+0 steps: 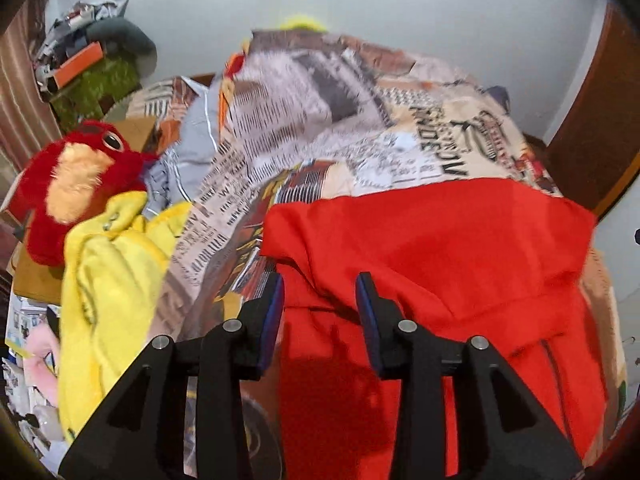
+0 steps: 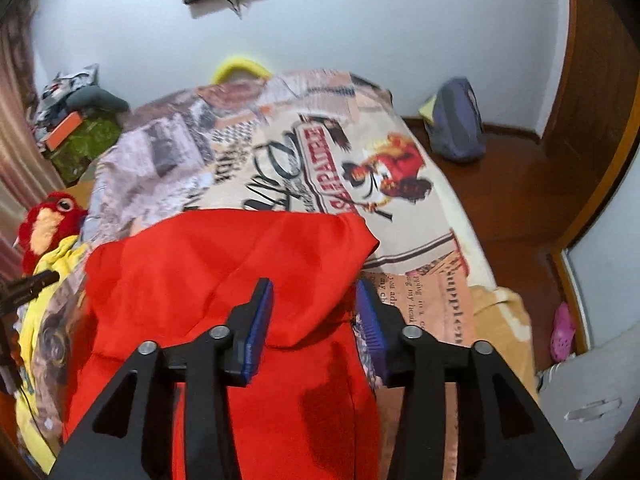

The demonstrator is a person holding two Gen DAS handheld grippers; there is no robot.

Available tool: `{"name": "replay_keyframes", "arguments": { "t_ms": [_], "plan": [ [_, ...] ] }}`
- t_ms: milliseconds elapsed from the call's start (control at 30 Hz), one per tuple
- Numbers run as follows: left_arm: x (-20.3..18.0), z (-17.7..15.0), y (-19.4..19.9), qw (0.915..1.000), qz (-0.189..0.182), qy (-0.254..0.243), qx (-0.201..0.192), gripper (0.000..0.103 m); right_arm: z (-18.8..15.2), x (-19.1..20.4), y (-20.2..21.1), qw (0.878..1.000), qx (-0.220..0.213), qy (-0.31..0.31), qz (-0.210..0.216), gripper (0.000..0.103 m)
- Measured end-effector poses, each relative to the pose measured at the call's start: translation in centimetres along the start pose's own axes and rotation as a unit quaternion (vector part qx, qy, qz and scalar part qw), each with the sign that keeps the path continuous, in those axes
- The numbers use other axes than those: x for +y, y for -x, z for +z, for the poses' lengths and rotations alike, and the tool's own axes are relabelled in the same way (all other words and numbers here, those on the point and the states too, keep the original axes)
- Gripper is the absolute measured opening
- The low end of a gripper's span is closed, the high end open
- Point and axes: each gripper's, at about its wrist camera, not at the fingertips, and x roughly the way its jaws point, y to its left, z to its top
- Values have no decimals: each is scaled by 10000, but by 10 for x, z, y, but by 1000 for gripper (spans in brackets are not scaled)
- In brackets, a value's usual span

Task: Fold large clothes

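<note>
**Red garment spread on the bed, both my grippers open above it**

I hold a gripper in each hand, both pointing forward over a bed covered by a newspaper-print bedspread [image 1: 360,92]. A large red garment [image 1: 432,264] lies across the near part of the bedspread, its far edge running roughly straight across the bed and its near part falling toward me in loose folds.

My left gripper [image 1: 320,292] has its jaws wide apart. The blue pads frame a creased section near the garment's left edge, and the cloth lies between them without being pinched. I cannot tell whether the tips touch the fabric.

My right gripper [image 2: 314,296] is also spread wide. Its left pad sits over the red cloth, and its right pad lies just beside the garment's right edge, over the bedspread. Nothing is clamped between them.

To the left of the garment sits a crumpled yellow cloth [image 1: 108,280], and beyond that a red plush toy [image 1: 72,184] with a pale snout. In the right wrist view, a blue-grey bag [image 2: 456,128] rests on the wooden floor [image 2: 520,200] to the right of the bed, against the pale wall.
</note>
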Motion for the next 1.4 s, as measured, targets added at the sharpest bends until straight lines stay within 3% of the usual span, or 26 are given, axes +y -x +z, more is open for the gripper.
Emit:
{"name": "replay_keyframes", "arguments": {
  "t_ms": [100, 300, 400, 667, 867, 1133, 1233, 1333, 1400],
  "plan": [
    [0, -7, 30, 9999, 24, -39, -165, 42, -8, 11, 22, 9996, -155, 237, -38, 55],
    [8, -29, 69, 9994, 32, -66, -325, 55, -28, 20, 37, 9987, 27, 498, -40, 56],
    [12, -47, 76, 9997, 15, -98, -226, 62, -43, 17, 35, 9985, 241, 485, 10, 56],
    [31, -120, 48, 9956, -373, 30, 854, 63, -85, 2, 22, 9954, 914, 253, 132, 56],
    [41, -171, 20, 9852, -655, 463, 1516, 63, -118, -21, 3, 9894, 1439, -105, 160, 56],
    [35, -206, 0, 9675, -1325, 840, 1984, 63, -155, -48, -25, 9774, 2027, -537, 249, 56],
    [32, -218, -12, 9574, -1591, 1039, 2176, 63, -162, -55, -30, 9760, 1951, -833, 495, 57],
    [28, -224, -11, 9594, -1598, 1151, 2021, 63, -164, -54, -28, 9768, 1791, -920, 723, 59],
    [24, -224, -8, 9621, -1586, 1124, 1912, 52, -166, -45, -27, 9783, 1672, -835, 893, 52]
  ]
}}
